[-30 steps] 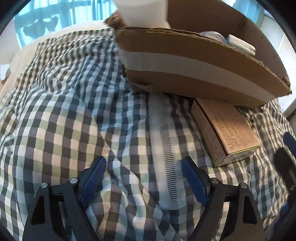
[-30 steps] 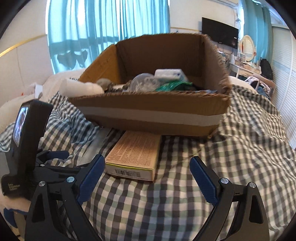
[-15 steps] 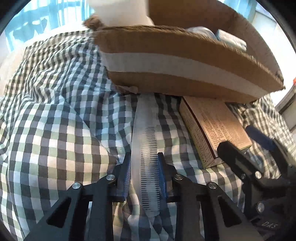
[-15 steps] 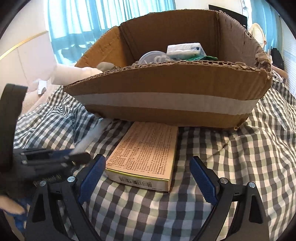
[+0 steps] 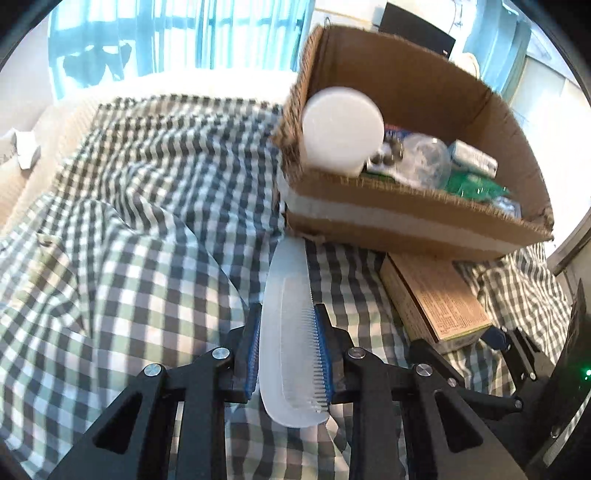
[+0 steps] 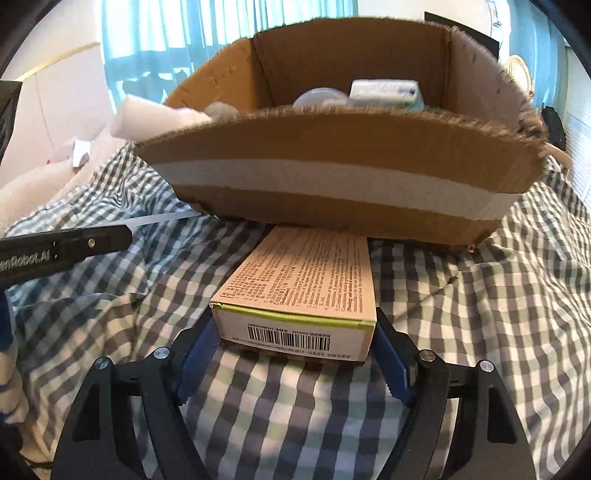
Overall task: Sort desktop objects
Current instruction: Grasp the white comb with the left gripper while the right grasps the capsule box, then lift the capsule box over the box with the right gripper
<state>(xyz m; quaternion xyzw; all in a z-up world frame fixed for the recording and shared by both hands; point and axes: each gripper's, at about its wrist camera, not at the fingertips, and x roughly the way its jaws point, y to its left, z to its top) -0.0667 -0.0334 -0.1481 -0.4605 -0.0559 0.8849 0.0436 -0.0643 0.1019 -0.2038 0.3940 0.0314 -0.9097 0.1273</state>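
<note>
My left gripper (image 5: pixel 287 354) is shut on a translucent white comb (image 5: pixel 286 325), held lengthwise above the checked cloth (image 5: pixel 147 221) with its tip toward the cardboard box (image 5: pixel 406 206). A tan printed carton (image 6: pixel 306 273) lies on the cloth just in front of the cardboard box (image 6: pixel 332 147). My right gripper (image 6: pixel 295 332) straddles the carton's near barcode end. Its jaws are closing, and the blue pads stand close beside the carton's two sides. In the right wrist view, the comb tip (image 6: pixel 162 219) sticks out past the left gripper's black finger (image 6: pixel 66 247).
The cardboard box holds a white round container (image 5: pixel 341 129) at its left corner, a clear plastic item (image 5: pixel 424 158), a small white pack (image 6: pixel 384 92) and green packaging (image 5: pixel 476 184). Cream bedding (image 5: pixel 48 122) and teal curtains (image 5: pixel 184 33) lie beyond the rumpled cloth.
My left gripper closed on the comb and lifted it off the cloth. My right gripper came down and forward around the carton's near end, and its jaws narrowed.
</note>
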